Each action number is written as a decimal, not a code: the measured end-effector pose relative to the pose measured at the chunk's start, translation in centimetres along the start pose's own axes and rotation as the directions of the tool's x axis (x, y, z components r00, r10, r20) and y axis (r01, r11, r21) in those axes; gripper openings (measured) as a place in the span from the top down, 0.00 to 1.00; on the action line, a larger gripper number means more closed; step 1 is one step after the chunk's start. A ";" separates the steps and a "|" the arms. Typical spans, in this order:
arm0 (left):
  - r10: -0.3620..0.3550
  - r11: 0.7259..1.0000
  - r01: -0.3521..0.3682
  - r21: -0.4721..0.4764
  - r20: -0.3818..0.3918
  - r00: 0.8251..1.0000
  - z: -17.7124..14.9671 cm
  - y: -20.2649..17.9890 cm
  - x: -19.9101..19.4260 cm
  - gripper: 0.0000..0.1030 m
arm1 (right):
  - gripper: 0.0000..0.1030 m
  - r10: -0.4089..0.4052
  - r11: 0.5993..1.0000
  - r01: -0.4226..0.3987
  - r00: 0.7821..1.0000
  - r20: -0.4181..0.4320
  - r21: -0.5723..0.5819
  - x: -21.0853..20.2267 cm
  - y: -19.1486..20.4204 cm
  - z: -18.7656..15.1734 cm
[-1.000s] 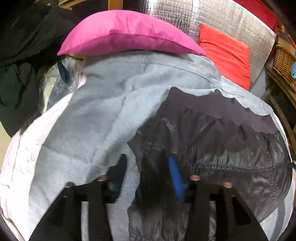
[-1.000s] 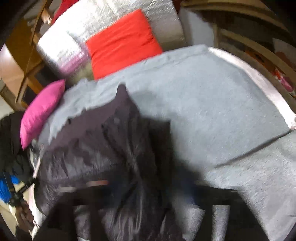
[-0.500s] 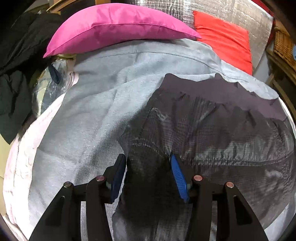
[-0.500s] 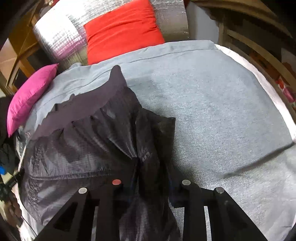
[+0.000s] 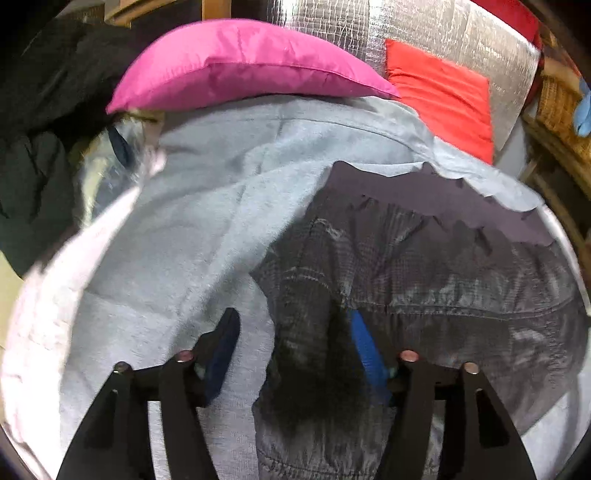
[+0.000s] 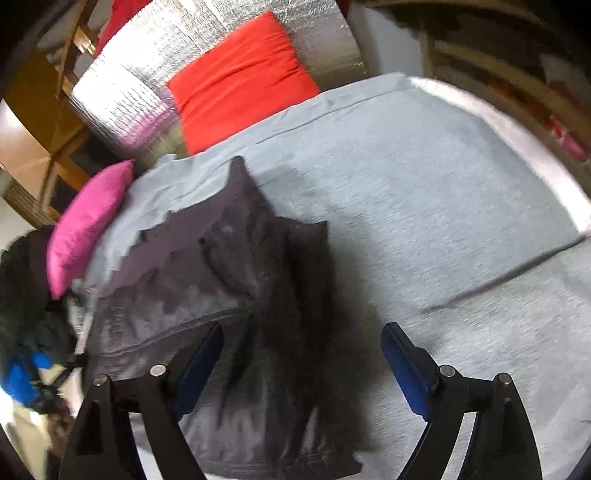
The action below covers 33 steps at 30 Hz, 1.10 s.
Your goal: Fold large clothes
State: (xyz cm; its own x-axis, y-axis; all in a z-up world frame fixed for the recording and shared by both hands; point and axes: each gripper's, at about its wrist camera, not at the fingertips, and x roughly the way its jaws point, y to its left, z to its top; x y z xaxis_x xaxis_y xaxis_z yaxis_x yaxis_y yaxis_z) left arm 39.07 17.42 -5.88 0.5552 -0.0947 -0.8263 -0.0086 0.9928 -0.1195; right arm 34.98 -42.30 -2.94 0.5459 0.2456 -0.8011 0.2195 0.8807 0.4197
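A dark grey, shiny garment (image 5: 424,266) lies bunched on the light grey blanket (image 5: 192,229); the right wrist view shows its other side (image 6: 207,280). My left gripper (image 5: 291,347) is opening. A dark fold of the garment's corner stands between its blue pads (image 5: 364,350); the left-hand pad is clear of the cloth. My right gripper (image 6: 303,365) is also opening, and its jaws are wide. The garment's near corner lies slack between its fingers (image 6: 406,369), which do not press on it.
A pink pillow (image 5: 236,62) and a red cushion (image 5: 443,96) lean against a silver foil panel (image 5: 369,26) at the back. Dark clothes (image 5: 33,147) are heaped at the left. A wicker basket (image 5: 561,110) and wooden furniture stand at the right.
Half a second ago the right gripper's jaws were pinched on a fold of the garment; now they stand wide apart. The left jaws have widened too, and the cloth between them has gone slack.
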 end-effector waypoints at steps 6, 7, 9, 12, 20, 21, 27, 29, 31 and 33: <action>-0.206 0.971 0.192 -0.140 -0.091 0.974 0.0 2.5 2.6 0.34 | 0.13 0.124 0.991 -0.122 0.991 -0.041 0.049 1.3 -0.4 0.3; -0.223 0.968 0.208 -0.143 -0.097 0.970 0.0 2.5 3.0 0.34 | 0.13 0.122 0.992 -0.120 0.991 -0.054 0.044 1.9 -0.4 0.4; -0.257 0.960 0.242 -0.141 -0.106 0.961 0.0 2.3 3.5 0.34 | 0.13 0.122 0.992 -0.119 0.990 -0.070 0.039 2.8 -0.2 0.6; -0.276 0.956 0.260 -0.136 -0.118 0.954 0.1 1.7 4.1 0.34 | 0.13 0.156 0.988 -0.155 0.984 -0.085 0.018 4.0 0.8 0.7; -0.332 0.936 0.315 -0.159 -0.094 0.939 0.7 2.8 3.8 0.28 | 0.15 0.104 0.992 -0.113 0.985 -0.140 -0.060 6.6 2.7 0.4; -0.329 0.936 0.309 -0.169 -0.107 0.938 0.7 3.0 4.1 0.28 | 0.15 0.106 0.991 -0.116 0.984 -0.142 -0.064 6.7 2.7 0.4; -0.364 0.924 0.339 -0.179 -0.129 0.922 0.6 2.6 5.7 0.34 | 0.21 0.124 0.989 -0.134 0.982 -0.142 -0.063 7.1 2.5 0.4; -0.370 0.922 0.346 -0.176 -0.128 0.920 0.6 2.3 5.8 0.44 | 0.26 0.124 0.989 -0.134 0.982 -0.145 -0.066 7.1 2.6 0.4; -0.376 0.922 0.357 -0.153 -0.126 0.918 0.7 1.8 5.6 0.57 | 0.37 0.126 0.988 -0.137 0.981 -0.146 -0.069 7.1 2.7 0.5; -0.370 0.926 0.355 -0.130 -0.124 0.921 0.7 1.2 5.4 0.68 | 0.49 0.120 0.988 -0.132 0.983 -0.139 -0.083 6.8 2.9 0.5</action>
State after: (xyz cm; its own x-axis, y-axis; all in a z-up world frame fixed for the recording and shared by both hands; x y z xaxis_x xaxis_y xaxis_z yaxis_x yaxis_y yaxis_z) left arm 42.64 18.17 -10.05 0.4113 -0.4640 -0.7845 0.0805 0.8759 -0.4758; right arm 39.71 -38.27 -7.01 0.4501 0.4035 -0.7966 0.0775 0.8711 0.4850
